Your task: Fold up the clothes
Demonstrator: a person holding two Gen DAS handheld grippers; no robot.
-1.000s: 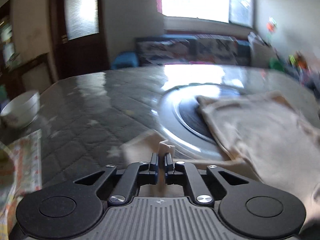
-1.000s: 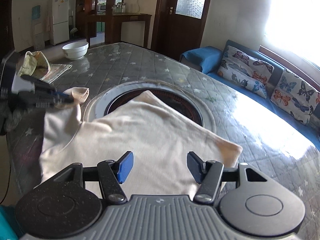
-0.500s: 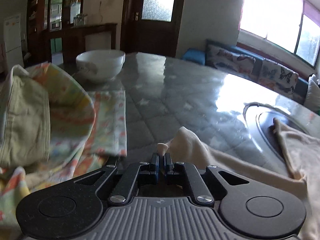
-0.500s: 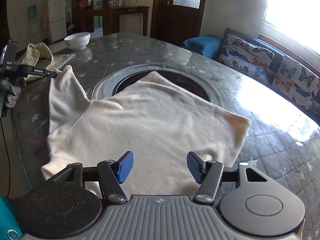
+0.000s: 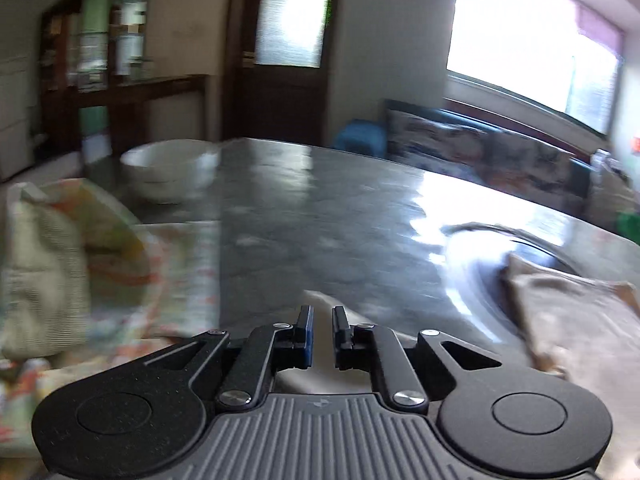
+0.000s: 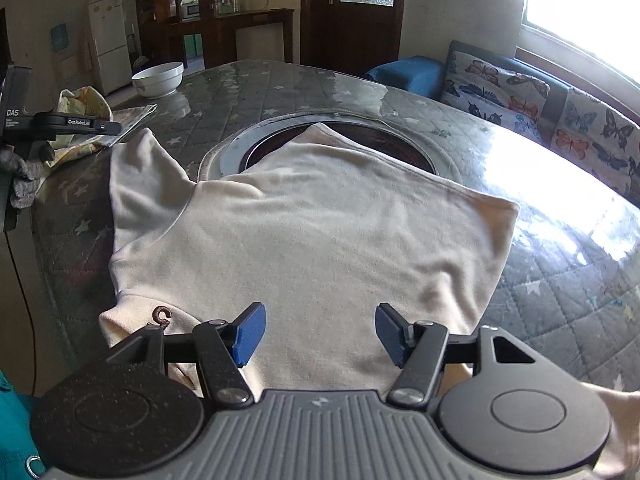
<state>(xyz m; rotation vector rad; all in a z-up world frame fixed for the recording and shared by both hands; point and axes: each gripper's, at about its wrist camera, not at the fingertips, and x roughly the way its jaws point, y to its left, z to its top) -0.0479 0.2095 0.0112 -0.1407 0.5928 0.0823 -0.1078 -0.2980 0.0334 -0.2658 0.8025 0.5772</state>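
Note:
A cream shirt (image 6: 320, 232) lies spread flat on the quilted grey table (image 6: 560, 280), its far part over a round inset (image 6: 224, 152). Its left sleeve (image 6: 136, 176) stretches toward the table's left edge. My left gripper (image 6: 117, 128) hovers just past the sleeve tip. In the left wrist view the left gripper (image 5: 322, 314) shows its jaws opening by a narrow gap with nothing pinched; the sleeve (image 5: 384, 314) lies below them. My right gripper (image 6: 318, 322) stands open above the shirt's near hem, nothing between its blue pads.
A white bowl (image 6: 158, 78) stands at the far left of the table. A heap of patterned clothes (image 6: 86, 116) lies beside the left gripper. A gloved hand (image 6: 20, 176) holds that gripper. A butterfly-print sofa (image 6: 520, 96) runs along the far right.
The left gripper carried the sleeve tip out to the left, laid the sleeve flat and let it go; its jaws have parted. The right gripper sank a little toward the shirt's hem.

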